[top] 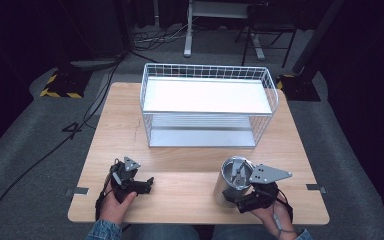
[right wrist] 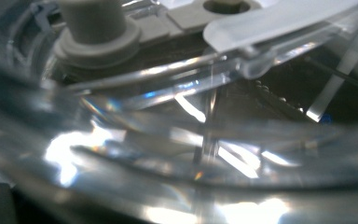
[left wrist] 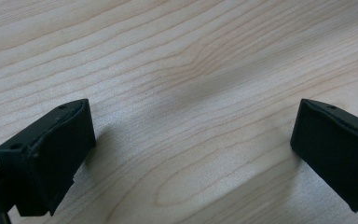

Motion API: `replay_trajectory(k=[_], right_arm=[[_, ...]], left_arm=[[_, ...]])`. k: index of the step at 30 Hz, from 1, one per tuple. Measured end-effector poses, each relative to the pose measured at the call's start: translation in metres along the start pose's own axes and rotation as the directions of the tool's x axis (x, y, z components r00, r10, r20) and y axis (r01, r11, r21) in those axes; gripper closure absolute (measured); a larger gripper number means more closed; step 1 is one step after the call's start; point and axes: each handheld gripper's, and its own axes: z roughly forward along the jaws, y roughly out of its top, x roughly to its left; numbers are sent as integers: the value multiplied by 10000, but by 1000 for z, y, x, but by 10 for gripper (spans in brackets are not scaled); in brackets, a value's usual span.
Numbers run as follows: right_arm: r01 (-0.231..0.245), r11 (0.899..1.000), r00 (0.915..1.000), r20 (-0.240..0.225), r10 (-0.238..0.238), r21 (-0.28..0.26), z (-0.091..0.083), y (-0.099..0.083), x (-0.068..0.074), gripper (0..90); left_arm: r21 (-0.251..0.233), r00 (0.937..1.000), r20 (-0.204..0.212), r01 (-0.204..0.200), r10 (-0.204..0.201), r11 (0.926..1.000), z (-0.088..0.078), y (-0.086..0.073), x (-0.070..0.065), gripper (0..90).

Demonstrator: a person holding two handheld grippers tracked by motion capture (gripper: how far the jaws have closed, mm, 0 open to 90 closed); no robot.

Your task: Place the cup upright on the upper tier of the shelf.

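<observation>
Hands hold two grippers at the near edge of the wooden table [top: 190,175]. The right gripper [top: 240,199] is at the shiny metal cup [top: 232,182], which stands up straight near the front right of the table with its open mouth facing the ceiling. The cup is tall, so its long line runs up and down. It sits just to the left of the right hand [top: 272,212], and the gripper comes at it from the right side, low on its wall. In the right gripper view the clear lid [right wrist: 279,23] of the cup and its shiny rim are so close that they look blurry. I think the right gripper has the cup in its grip, because its jaws stand at the wall of the cup, but I cannot see the pads pressing, so this is a guess. The left gripper [top: 142,185] rests well apart from the cup, on the left side of the table. Its jaws are spread wide, with nothing between them but bare wood [left wrist: 191,93]. The right hand is much nearer to the cup. Behind the cup, farther back on the table, stands a white wire rack [top: 207,107] with two shelves. Its open front faces the person, so the cup may need to go forward and a little to the left to reach it.
</observation>
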Motion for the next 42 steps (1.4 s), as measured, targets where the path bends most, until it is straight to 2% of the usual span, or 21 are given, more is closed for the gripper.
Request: replay_trajectory(k=[10, 12, 13, 16, 17, 23, 28, 42], right_arm=[[25, 9999, 9999, 132, -26, 122, -9, 22, -9, 36], [160, 9997, 9998, 130, -162, 174, -11, 28, -11, 36], [303, 9993, 9994, 175, -307, 206, -14, 37, -13, 36], [338, 9992, 9992, 196, -342, 220, -16, 45, -16, 36], [325, 9992, 9993, 188, -330, 237, -19, 52, -18, 36], [283, 9994, 9995, 133, -286, 208, -22, 71, -22, 36], [329, 9993, 9994, -81, -327, 162, -23, 83, -24, 36], [302, 9995, 9995, -137, -301, 30, -26, 121, -32, 36]], left_arm=[[-5, 10000, -1, 12, -12, 10000, 0, 0, 0, 3], [-6, 10000, -1, 11, -11, 10000, 0, 0, 0, 3], [2, 10000, -1, 1, -1, 10000, 0, 0, 0, 3], [2, 10000, -1, -2, 2, 10000, 0, 0, 0, 3], [3, 10000, 4, 27, -27, 10000, 0, 0, 0, 3], [14, 10000, 8, 8, -8, 10000, 0, -1, -1, 3], [12, 10000, -4, 9, -9, 10000, -1, -1, -1, 3], [10, 10000, 15, -16, 16, 10000, -1, -1, -1, 3]])
